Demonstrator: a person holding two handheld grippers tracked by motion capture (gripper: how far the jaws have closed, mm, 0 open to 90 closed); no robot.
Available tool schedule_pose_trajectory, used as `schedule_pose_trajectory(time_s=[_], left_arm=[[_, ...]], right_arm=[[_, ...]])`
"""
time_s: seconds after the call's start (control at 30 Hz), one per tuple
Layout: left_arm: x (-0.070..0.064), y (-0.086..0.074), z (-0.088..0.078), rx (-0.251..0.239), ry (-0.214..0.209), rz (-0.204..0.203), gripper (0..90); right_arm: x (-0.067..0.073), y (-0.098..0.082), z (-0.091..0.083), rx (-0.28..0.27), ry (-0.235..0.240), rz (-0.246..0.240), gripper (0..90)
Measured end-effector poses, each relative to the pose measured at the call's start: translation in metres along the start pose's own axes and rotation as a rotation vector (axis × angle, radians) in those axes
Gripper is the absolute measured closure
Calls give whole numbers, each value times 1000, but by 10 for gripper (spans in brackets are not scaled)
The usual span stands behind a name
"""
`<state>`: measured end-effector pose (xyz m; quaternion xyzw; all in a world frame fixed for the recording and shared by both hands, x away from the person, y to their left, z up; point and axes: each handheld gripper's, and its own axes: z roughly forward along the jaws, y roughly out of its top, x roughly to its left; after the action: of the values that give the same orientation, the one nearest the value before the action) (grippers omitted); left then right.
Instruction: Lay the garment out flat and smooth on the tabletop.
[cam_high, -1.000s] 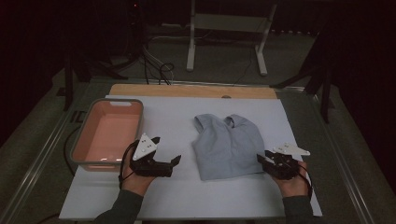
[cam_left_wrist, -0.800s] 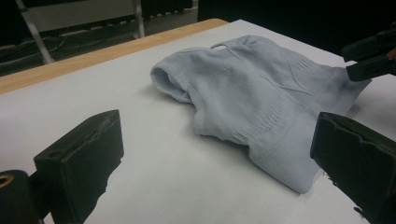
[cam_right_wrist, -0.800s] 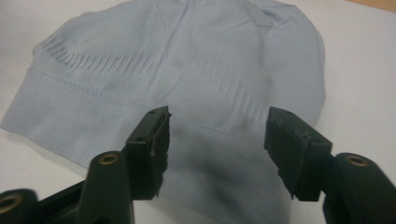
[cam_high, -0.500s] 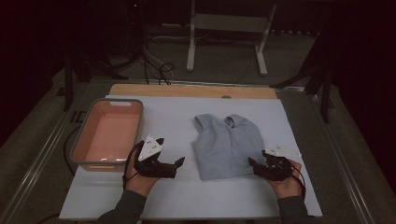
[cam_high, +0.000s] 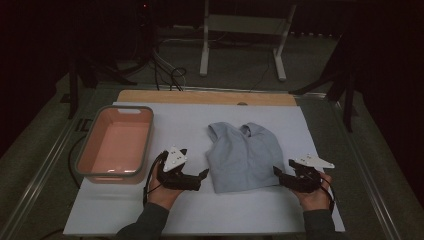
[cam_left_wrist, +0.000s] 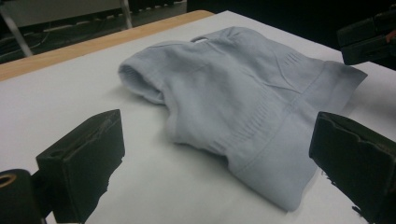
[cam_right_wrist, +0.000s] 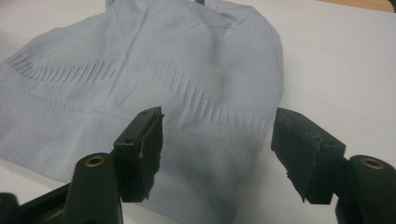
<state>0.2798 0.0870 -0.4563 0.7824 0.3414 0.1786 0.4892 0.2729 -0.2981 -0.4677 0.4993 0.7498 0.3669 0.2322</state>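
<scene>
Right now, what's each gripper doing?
Left gripper: open, holding nothing.
Right gripper: jaws just opening, open over the grey garment hem.

I see a pale blue-grey garment (cam_high: 245, 157) with ribbed bands on a white bench (cam_high: 200, 215), a pink, grey-rimmed tub (cam_high: 116, 145), and black claws (cam_high: 202, 175).

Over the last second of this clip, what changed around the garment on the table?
The left gripper slid right, closer to the near left corner of the folded light blue knit garment; its jaws stand open. The right gripper shifted slightly left onto the near right corner, and its jaws have just been opening, with the hem between them but not pinched. The garment, salmon plastic bin and white mat stayed put.
</scene>
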Motion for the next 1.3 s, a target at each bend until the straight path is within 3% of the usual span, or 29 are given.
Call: schedule_pose_trajectory(time_s=[0.2,0.27,0.3,0.57,0.83,1.3], left_arm=[[-10,2,20,23,-21,10,61],[-10,2,20,23,-21,10,68],[-16,4,31,42,-30,27,68],[-21,2,52,90,-43,35,98],[-19,-7,60,136,-44,10,107],[-20,-21,71,211,-56,-19,254]], right_arm=[[-3,-1,-2,-9,-1,11,341],[-3,-1,-2,-9,-3,11,341],[-3,-1,-2,-9,-3,11,341],[-10,-3,-3,-8,-6,24,342],[-11,-4,-2,-5,-9,21,343],[-11,-4,-3,-5,-10,14,343]])
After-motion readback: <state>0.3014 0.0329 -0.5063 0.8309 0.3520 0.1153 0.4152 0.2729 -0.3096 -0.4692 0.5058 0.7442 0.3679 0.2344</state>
